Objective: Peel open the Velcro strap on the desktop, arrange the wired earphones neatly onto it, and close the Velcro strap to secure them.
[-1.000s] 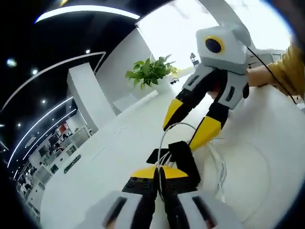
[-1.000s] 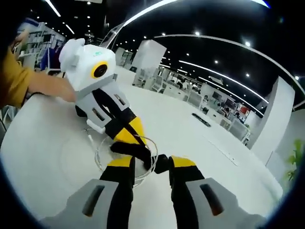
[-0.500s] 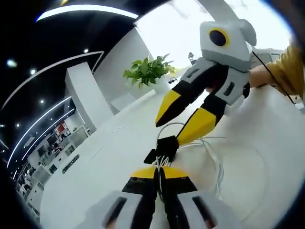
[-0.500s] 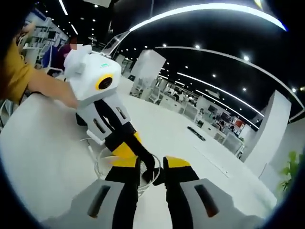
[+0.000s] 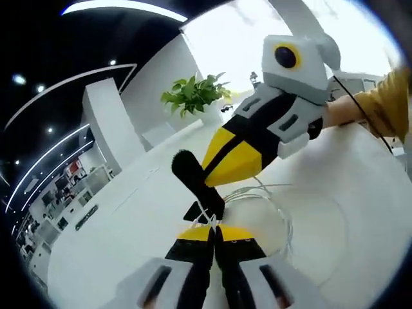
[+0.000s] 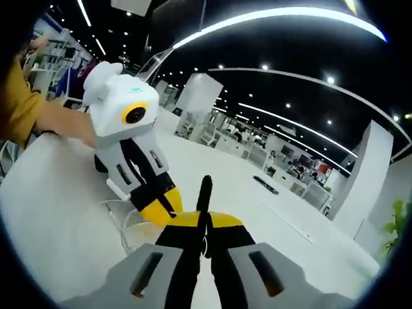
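The black Velcro strap (image 5: 193,180) stands up off the white desk, one end just above my left gripper (image 5: 214,230). That gripper is shut, with the white earphone cable (image 5: 273,196) running into its jaws and looping out to the right. My right gripper (image 5: 208,176) reaches in from the upper right, its yellow jaws shut on the strap. In the right gripper view the strap (image 6: 205,190) pokes up from between my right gripper's (image 6: 205,222) pressed jaws. The left gripper (image 6: 161,211) sits just to the left, with cable (image 6: 120,219) trailing on the desk.
The white round desk (image 5: 341,219) spreads out around the work. A person's hand and yellow sleeve (image 5: 380,106) hold the right gripper; a sleeve (image 6: 19,106) shows behind the left one. A potted plant (image 5: 196,96) stands far back.
My right gripper's jaws were open around the strap; they have shut on it and pulled its free end upward. The left gripper stays shut in place.
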